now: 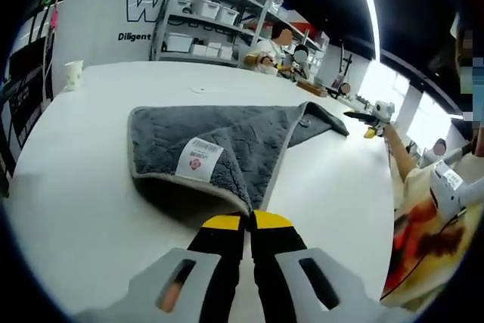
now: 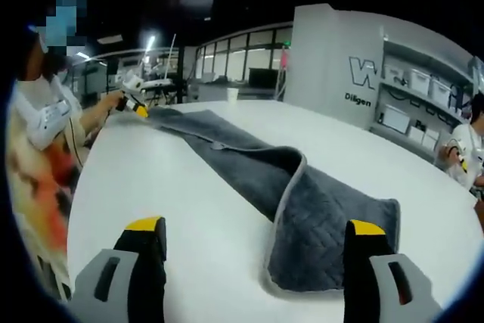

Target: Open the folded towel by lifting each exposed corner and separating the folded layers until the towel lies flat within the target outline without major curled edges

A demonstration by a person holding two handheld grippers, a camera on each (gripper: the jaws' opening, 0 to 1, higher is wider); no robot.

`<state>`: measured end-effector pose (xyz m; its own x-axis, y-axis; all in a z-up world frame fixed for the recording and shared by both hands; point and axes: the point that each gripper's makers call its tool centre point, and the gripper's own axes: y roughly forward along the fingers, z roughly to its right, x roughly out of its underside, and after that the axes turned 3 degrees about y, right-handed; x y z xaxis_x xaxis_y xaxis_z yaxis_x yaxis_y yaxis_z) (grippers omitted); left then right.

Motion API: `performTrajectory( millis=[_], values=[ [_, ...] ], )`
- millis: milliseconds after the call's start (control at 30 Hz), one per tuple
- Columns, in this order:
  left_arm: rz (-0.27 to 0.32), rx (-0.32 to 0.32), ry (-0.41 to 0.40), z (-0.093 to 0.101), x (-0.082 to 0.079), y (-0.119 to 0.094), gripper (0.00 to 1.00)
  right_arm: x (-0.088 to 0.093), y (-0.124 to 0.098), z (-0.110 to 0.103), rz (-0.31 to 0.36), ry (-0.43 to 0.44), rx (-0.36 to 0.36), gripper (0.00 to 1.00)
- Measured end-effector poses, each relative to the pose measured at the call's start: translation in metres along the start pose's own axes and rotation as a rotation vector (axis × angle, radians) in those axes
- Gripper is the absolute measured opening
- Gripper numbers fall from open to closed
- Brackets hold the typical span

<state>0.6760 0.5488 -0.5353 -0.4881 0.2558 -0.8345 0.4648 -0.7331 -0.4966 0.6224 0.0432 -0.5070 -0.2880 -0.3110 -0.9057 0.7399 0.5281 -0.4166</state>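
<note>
While the towel (image 1: 227,141) sprawls across the middle of the white table (image 1: 83,187) in the left gripper view, only partly unfolded, the biggest risk I judge is dragging the whole cloth instead of peeling a layer: the pinched edge carries a thick fold, and a pull along the tabletop would likely slide everything rather than open it. In the right gripper view the same grey towel (image 2: 302,202) runs from the lower right of the frame up toward the upper left as a long band with one layer flipped over near the centre, so a careless lift could roll that flap tighter or leave a curled hem. I see no target outline on the table, so I cannot judge placement against it. My left gripper (image 1: 248,225) sits at the bottom centre of its frame, jaws pressed together on the near hem of the towel, just below the white label (image 1: 199,159). My right gripper (image 2: 257,234) hovers low at the bottom of its frame, jaws spread wide, the right-hand jaw overlapping the towel's lower end, gripping nothing. A person (image 2: 45,119) stands at the left.
</note>
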Motion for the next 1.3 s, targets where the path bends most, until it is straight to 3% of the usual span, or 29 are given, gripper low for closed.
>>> performTrajectory(
  millis=[233, 467, 733, 867, 1033, 1133, 1300],
  values=[
    [-0.004, -0.001, 0.004, -0.001, 0.001, 0.001, 0.03, -0.022, 0.021, 0.012, 0.000, -0.066, 0.030, 0.87],
    [-0.001, -0.002, 0.011, -0.002, 0.001, 0.000, 0.03, -0.041, 0.050, 0.017, -0.012, -0.151, 0.041, 0.70],
    [-0.008, -0.001, 0.023, -0.002, 0.003, 0.001, 0.03, -0.061, 0.087, 0.026, -0.035, -0.235, 0.026, 0.41],
    [-0.008, -0.004, 0.031, -0.003, 0.003, 0.001, 0.03, -0.061, 0.105, 0.040, -0.087, -0.269, 0.046, 0.32],
    [-0.011, 0.000, 0.032, -0.002, 0.005, 0.002, 0.03, -0.062, 0.124, 0.054, -0.097, -0.274, 0.064, 0.17],
    [-0.012, 0.000, 0.031, -0.003, 0.005, 0.002, 0.03, -0.055, 0.130, 0.064, -0.150, -0.339, 0.097, 0.07],
    [-0.004, 0.003, 0.030, -0.003, 0.003, 0.001, 0.03, -0.054, 0.137, 0.064, -0.155, -0.340, 0.088, 0.00]
  ],
)
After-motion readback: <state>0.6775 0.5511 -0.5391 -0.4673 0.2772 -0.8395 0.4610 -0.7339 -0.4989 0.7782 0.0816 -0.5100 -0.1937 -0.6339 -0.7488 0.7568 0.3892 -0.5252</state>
